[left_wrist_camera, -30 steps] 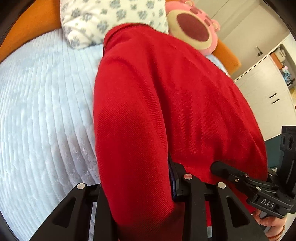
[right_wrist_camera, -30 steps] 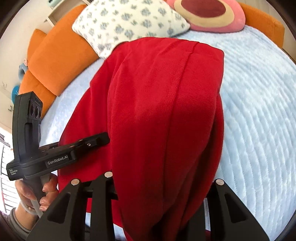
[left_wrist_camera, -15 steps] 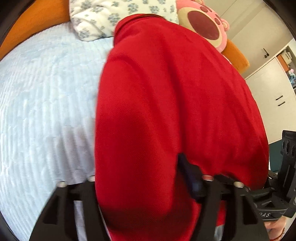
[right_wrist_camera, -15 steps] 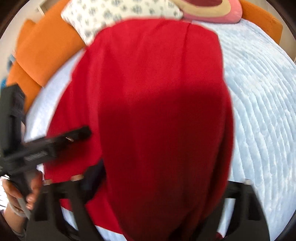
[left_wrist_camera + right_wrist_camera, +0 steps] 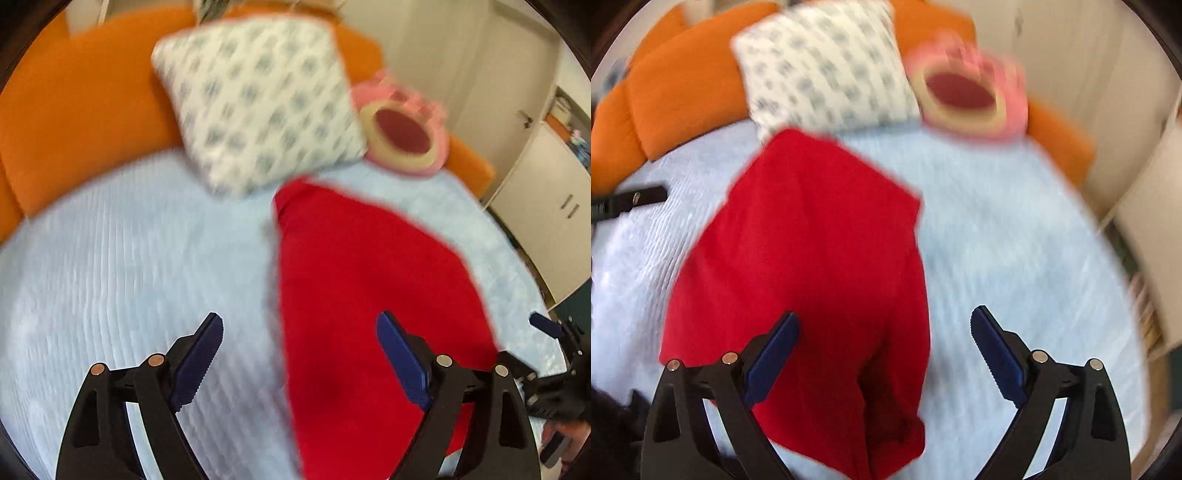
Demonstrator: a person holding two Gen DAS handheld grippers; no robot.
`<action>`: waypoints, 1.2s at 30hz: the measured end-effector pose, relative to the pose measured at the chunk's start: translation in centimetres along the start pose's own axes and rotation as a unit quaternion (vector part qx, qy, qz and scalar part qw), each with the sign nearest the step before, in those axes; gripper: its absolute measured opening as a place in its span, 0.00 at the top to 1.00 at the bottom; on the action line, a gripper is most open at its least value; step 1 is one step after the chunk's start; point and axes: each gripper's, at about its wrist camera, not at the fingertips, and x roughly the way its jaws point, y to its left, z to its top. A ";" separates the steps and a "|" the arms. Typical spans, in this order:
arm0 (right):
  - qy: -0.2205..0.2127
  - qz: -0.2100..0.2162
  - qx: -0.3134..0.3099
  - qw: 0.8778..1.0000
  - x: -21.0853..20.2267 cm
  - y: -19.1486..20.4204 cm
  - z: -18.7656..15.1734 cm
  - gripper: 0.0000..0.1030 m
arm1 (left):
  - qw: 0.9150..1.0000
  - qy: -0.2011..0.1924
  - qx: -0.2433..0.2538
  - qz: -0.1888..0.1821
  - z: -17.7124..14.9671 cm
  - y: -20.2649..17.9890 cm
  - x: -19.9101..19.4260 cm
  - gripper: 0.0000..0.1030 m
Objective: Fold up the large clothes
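A red garment [image 5: 362,295] lies folded in a long shape on the pale blue bed cover [image 5: 129,266]; it also shows in the right wrist view [image 5: 812,266]. My left gripper [image 5: 299,354] is open and empty above the garment's left edge. My right gripper [image 5: 882,350] is open and empty above the garment's right edge. The right gripper shows at the right edge of the left wrist view [image 5: 554,354]. A finger of the left gripper shows at the left edge of the right wrist view [image 5: 631,199]. Both views are blurred by motion.
A white patterned pillow [image 5: 258,103] and a pink plush toy [image 5: 402,133] lie at the head of the bed against orange cushions [image 5: 74,110]. White cupboards [image 5: 546,199] stand to the right of the bed.
Both grippers have opened and let go of the red garment. They have drawn back and up from it. The garment now lies flat on the bed.
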 end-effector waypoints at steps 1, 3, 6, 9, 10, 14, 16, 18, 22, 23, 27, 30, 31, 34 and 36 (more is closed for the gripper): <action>-0.022 -0.004 -0.008 1.000 -0.6 0.9 0.9 0.13 | 1.000 -0.019 0.008 0.010 0.3 -1.1 -0.8 0.15; -0.055 0.003 -0.014 0.998 -1.8 2.1 1.9 0.27 | 0.999 -0.041 0.014 0.022 0.8 -2.6 -1.3 0.15; -0.034 0.030 0.019 0.999 0.3 2.6 3.1 0.72 | 0.997 -0.057 0.027 0.055 -0.1 -4.9 -0.3 0.20; 0.006 0.055 0.056 0.997 3.5 2.3 2.5 0.81 | 0.998 -0.009 0.039 0.058 -1.6 -6.1 3.5 0.41; 0.017 0.053 0.059 0.997 4.2 2.3 2.0 0.81 | 0.997 0.013 0.039 0.057 -2.4 -6.3 5.0 0.49; 0.049 0.054 0.077 0.994 6.8 1.9 0.3 0.81 | 0.995 0.068 0.033 0.061 -5.2 -5.9 8.6 0.54; 0.060 0.062 0.084 0.993 8.0 1.7 -0.5 0.83 | 0.994 0.060 0.058 0.075 -6.3 -6.1 9.6 0.54; 0.066 0.061 0.083 0.992 8.8 1.6 -1.0 0.83 | 0.992 0.054 0.079 0.078 -6.8 -6.3 9.9 0.54; 0.076 0.066 0.090 0.991 10.0 1.5 -1.4 0.83 | 0.993 0.061 0.076 0.067 -6.8 -5.9 10.5 0.54; 0.077 0.065 0.090 0.991 10.1 1.6 -1.3 0.83 | 0.993 0.061 0.080 0.069 -6.7 -6.1 10.6 0.54; 0.074 0.047 0.084 0.993 9.3 2.3 -0.8 0.81 | 0.991 0.063 0.085 0.078 -6.3 -6.5 9.8 0.49; 0.065 0.044 0.096 0.992 8.1 2.4 -0.6 0.79 | 0.994 0.045 0.070 0.078 -6.1 -6.5 7.8 0.19; 0.064 0.046 0.101 0.992 7.5 2.4 -0.6 0.72 | 0.994 0.032 0.070 0.081 -6.1 -6.5 6.9 0.16; 0.051 0.042 0.101 0.993 5.6 2.8 -0.5 0.54 | 0.993 0.010 0.074 0.092 -6.1 -6.8 4.5 0.11; 0.034 0.032 0.092 0.995 3.8 3.2 -0.5 0.53 | 0.993 0.000 0.071 0.094 -6.1 -6.7 3.2 0.10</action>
